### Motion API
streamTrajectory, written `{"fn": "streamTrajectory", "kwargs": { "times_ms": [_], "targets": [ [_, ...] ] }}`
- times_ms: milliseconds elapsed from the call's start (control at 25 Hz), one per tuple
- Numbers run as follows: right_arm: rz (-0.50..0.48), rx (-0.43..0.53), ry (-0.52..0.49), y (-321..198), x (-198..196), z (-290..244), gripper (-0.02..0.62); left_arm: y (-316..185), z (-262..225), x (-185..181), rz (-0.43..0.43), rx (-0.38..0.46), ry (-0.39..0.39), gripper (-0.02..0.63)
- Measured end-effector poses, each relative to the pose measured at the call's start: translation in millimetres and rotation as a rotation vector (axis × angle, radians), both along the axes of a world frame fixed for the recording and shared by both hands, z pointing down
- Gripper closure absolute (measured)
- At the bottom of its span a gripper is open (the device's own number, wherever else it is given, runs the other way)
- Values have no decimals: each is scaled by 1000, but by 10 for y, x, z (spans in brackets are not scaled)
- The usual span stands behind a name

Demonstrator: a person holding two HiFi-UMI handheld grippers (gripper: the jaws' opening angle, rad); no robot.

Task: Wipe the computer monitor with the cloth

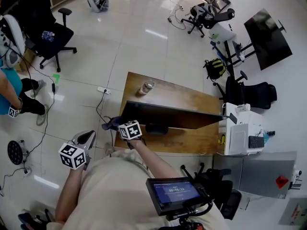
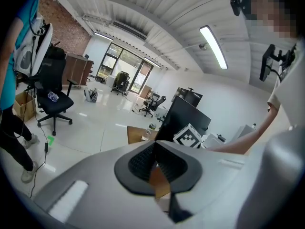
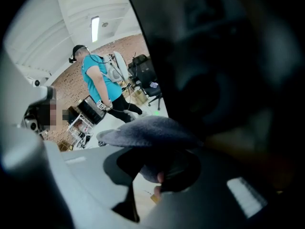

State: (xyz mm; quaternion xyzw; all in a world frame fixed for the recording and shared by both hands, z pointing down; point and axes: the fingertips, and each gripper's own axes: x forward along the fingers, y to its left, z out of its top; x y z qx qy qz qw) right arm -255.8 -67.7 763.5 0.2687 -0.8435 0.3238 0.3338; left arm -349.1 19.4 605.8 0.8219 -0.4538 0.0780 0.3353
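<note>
Right gripper view: right gripper jaws clamped on grey cloth, cloth up against dark monitor just ahead & to jaws' right. Left gripper jaws closed together, nothing btwn; monitor further ahead of it.

On the desk stands the monitor, jar behind, cloth at left.

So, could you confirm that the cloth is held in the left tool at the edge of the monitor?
Not quite: the cloth is held in the right tool, not the left, at the edge of the monitor. The right gripper view shows it between that tool's jaws.
</note>
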Motion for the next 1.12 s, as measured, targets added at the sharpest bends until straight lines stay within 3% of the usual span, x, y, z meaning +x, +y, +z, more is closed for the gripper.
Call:
{"fn": "streamTrajectory", "kwargs": {
  "times_ms": [1120],
  "targets": [
    [67, 256, -217, -296, 37, -1695, 512, 62, -44, 348, 64, 24, 36, 606]
  ]
}}
